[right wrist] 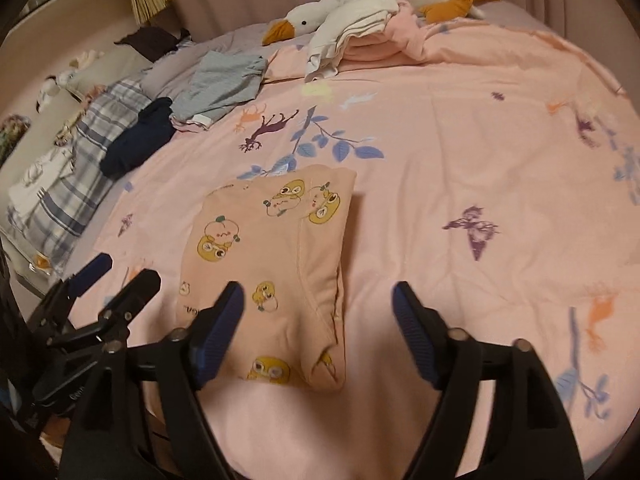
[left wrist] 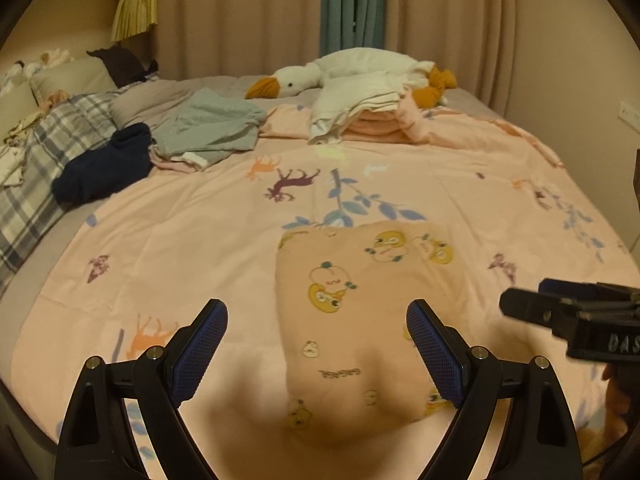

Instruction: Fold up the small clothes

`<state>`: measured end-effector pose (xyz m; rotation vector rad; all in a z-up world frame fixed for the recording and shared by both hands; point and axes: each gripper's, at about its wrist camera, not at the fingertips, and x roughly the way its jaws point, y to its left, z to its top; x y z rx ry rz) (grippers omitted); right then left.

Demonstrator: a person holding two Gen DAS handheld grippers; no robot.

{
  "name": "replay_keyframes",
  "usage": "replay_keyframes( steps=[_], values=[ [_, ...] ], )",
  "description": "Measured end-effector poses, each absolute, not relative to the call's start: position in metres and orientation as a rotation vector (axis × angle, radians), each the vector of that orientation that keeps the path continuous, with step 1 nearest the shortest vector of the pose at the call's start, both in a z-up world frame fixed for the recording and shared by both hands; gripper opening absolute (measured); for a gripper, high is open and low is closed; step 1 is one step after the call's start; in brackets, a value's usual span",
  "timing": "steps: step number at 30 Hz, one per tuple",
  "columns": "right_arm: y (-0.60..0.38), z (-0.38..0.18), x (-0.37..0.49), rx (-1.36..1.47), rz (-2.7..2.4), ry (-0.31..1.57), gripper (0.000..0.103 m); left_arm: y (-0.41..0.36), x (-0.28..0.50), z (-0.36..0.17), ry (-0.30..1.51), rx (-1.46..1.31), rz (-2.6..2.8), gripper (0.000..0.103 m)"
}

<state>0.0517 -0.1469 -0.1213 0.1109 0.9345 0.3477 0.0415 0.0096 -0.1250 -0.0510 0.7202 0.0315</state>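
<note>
A small peach garment with yellow cartoon prints (left wrist: 360,320) lies folded into a rectangle on the pink bedspread (left wrist: 180,248). It also shows in the right wrist view (right wrist: 272,264). My left gripper (left wrist: 316,320) is open and empty, hovering above the garment's near end. My right gripper (right wrist: 318,300) is open and empty, above the garment's right edge. The right gripper shows at the right of the left wrist view (left wrist: 524,300). The left gripper shows at the left of the right wrist view (right wrist: 124,270).
A goose plush (left wrist: 360,70) lies on folded pink and white cloth (left wrist: 360,120) at the far side. A grey-green garment (left wrist: 212,126), a navy garment (left wrist: 104,164) and a plaid pillow (left wrist: 52,148) lie at the left. Curtains hang behind.
</note>
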Motion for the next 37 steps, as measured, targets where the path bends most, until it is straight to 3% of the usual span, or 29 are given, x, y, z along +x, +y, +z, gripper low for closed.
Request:
replay_keyframes(
  steps=[7, 12, 37],
  values=[
    [-0.150, -0.088, 0.025, 0.089, 0.290, 0.873, 0.102, 0.014, 0.030, -0.103, 0.712, -0.096, 0.018, 0.091],
    [-0.154, -0.079, 0.015, 0.098, 0.278, 0.866, 0.102, 0.010, 0.019, -0.093, 0.683, -0.083, 0.020, 0.099],
    [-0.155, -0.065, 0.000, 0.084, 0.260, 0.837, 0.102, -0.002, 0.006, -0.083, 0.696, -0.044, 0.015, 0.101]
  ],
)
